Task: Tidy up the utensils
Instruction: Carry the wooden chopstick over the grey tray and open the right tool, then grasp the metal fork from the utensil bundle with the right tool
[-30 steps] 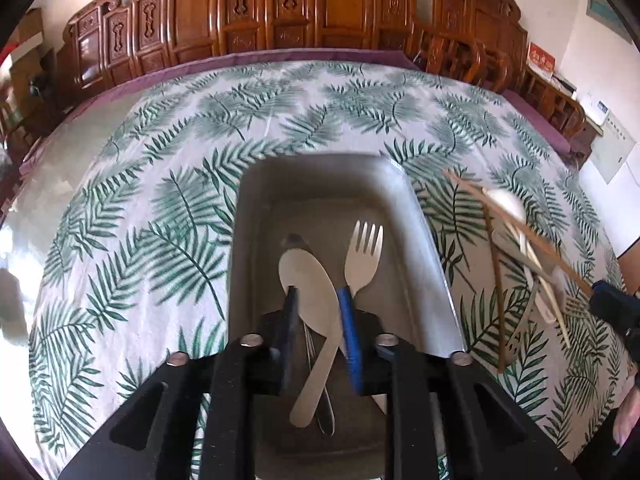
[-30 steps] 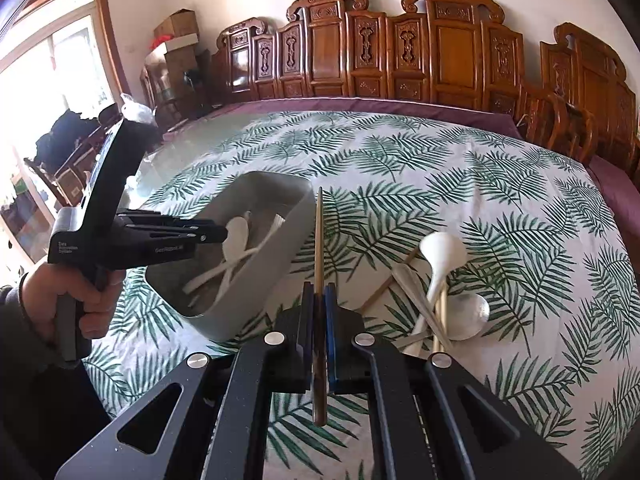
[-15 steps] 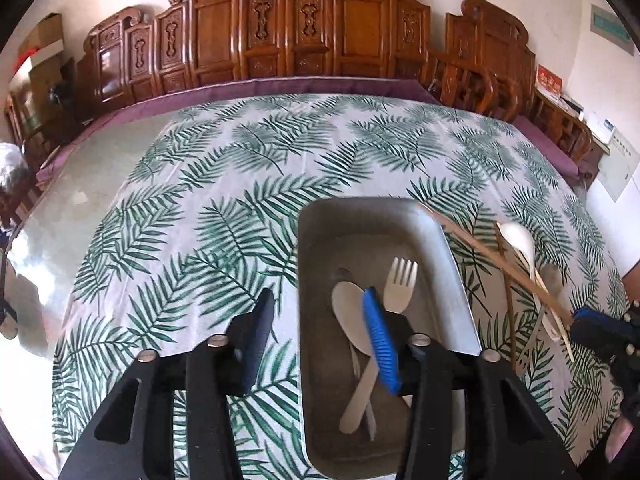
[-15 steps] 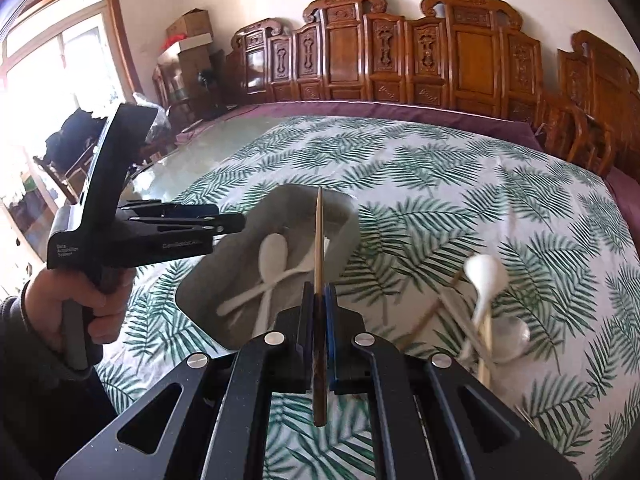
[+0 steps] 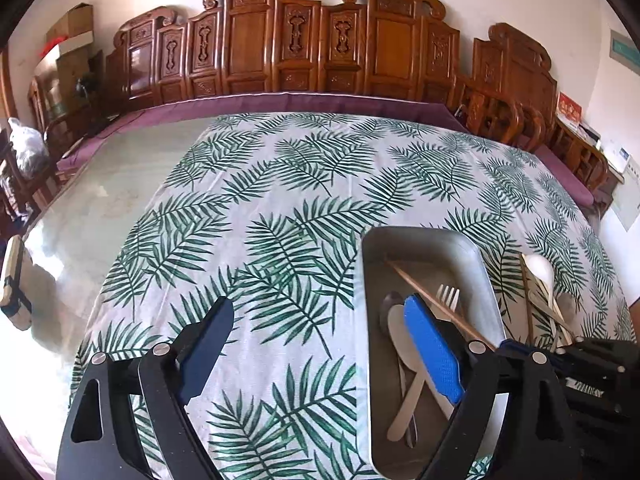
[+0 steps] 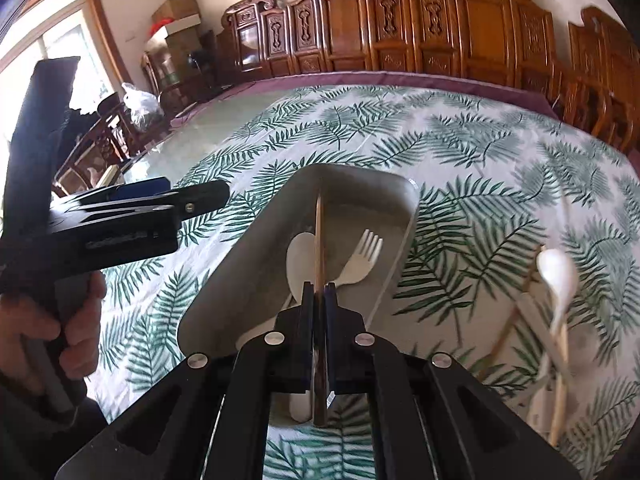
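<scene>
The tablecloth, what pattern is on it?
Green palm fronds on white; the tablecloth shows best in the left wrist view.

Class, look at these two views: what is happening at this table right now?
A person is sorting utensils into a grey tray. The right gripper is shut on a wooden chopstick, held over the tray, where a white spoon and fork already lie. The left gripper has just been opening and holds nothing. More utensils wait on the tablecloth.

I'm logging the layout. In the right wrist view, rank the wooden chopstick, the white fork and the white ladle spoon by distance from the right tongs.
1. Wooden chopstick: gripped in the right tongs.
2. White fork: in the metal tray, just right of the tongs.
3. White ladle spoon: on the tablecloth, far right.
</scene>
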{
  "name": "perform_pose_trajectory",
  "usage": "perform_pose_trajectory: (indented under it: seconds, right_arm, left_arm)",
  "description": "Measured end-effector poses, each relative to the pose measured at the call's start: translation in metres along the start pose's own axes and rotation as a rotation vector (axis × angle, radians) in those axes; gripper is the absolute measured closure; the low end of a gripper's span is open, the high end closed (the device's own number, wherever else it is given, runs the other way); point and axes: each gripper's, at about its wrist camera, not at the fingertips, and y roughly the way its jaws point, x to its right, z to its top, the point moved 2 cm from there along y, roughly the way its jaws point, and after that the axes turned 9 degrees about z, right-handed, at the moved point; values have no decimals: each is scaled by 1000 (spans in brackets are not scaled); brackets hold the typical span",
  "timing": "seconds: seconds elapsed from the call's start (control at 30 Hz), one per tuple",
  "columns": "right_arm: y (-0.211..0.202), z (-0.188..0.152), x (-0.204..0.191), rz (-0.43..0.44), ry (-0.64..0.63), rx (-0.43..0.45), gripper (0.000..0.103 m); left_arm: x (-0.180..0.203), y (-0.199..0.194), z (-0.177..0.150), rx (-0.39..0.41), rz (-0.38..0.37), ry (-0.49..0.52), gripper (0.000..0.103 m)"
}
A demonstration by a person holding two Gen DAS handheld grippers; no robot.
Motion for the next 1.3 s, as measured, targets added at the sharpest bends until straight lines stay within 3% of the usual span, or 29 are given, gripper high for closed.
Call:
perform_pose_trajectory:
  seconds: [0.5,0.7,0.9,1.17,1.3]
  right_arm:
    - [18,-10,3,164,75,-38,91]
    - [2,-4,5,176,52,-12,81]
    - [-45,-2,18,93,-25,46,82]
    - [-124,-16,81,-129,-42,122,82]
    - [-144,-33,113,-204,-10,146,80]
  left_arm:
    - [-2,-3,0,5,3,6,19]
    - [2,-4,0,6,-3,10,19]
    - [15,-10,0,13,-33,20,19]
    - [59,-25,-4,47,-81,93,19]
    - [84,-30,-9,46,-123,128,19]
